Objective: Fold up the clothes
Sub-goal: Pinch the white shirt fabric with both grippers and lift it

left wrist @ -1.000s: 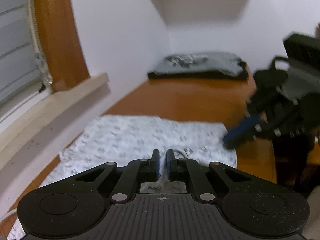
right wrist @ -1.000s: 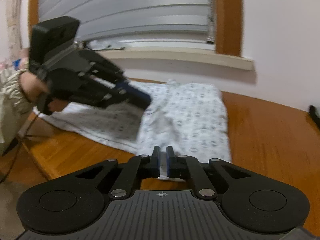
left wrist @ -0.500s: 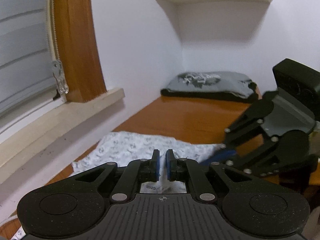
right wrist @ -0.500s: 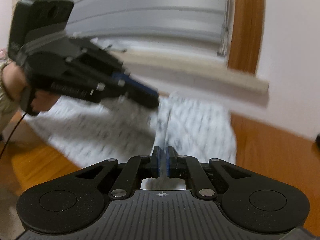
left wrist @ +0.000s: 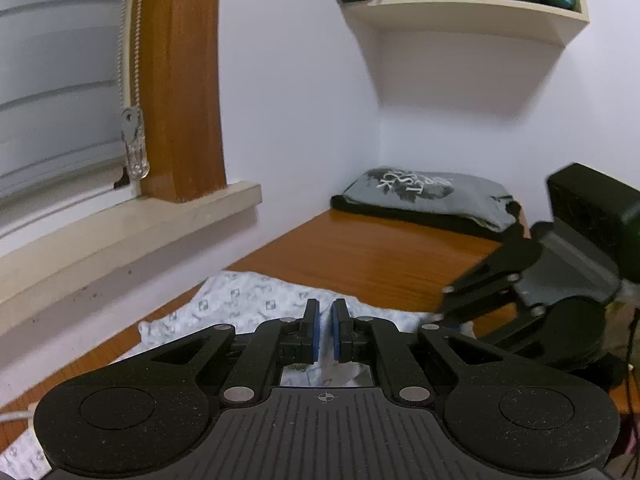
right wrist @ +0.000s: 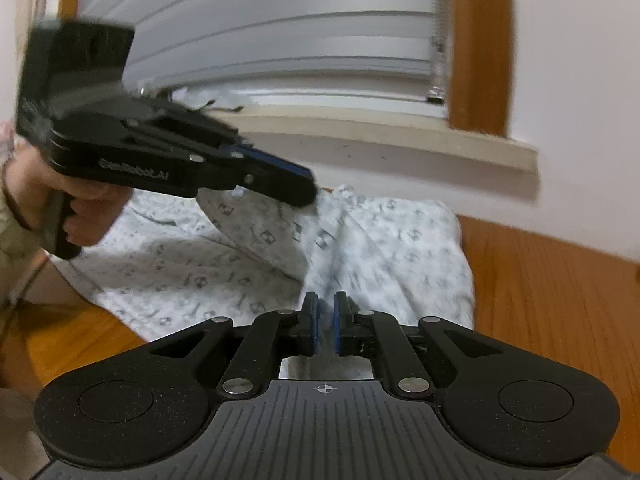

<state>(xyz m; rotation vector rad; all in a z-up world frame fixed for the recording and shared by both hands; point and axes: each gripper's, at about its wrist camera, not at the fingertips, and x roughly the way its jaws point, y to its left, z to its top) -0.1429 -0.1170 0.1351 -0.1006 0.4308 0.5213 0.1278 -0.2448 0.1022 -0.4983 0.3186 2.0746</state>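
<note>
Midway, by my reading: your left gripper (left wrist: 324, 334) and right gripper (right wrist: 325, 330) each have their fingers pinching the white patterned garment (right wrist: 384, 248), lifted at one edge above the desk (left wrist: 384, 256), the fold unfinished. A grey folded shirt (left wrist: 424, 196) lies in the corner. The wall shelf (left wrist: 460, 12) holds books.

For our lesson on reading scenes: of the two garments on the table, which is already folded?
The grey printed garment at the far corner by the wall, a neat flat bundle. The white patterned garment lies rumpled, partly lifted.
</note>
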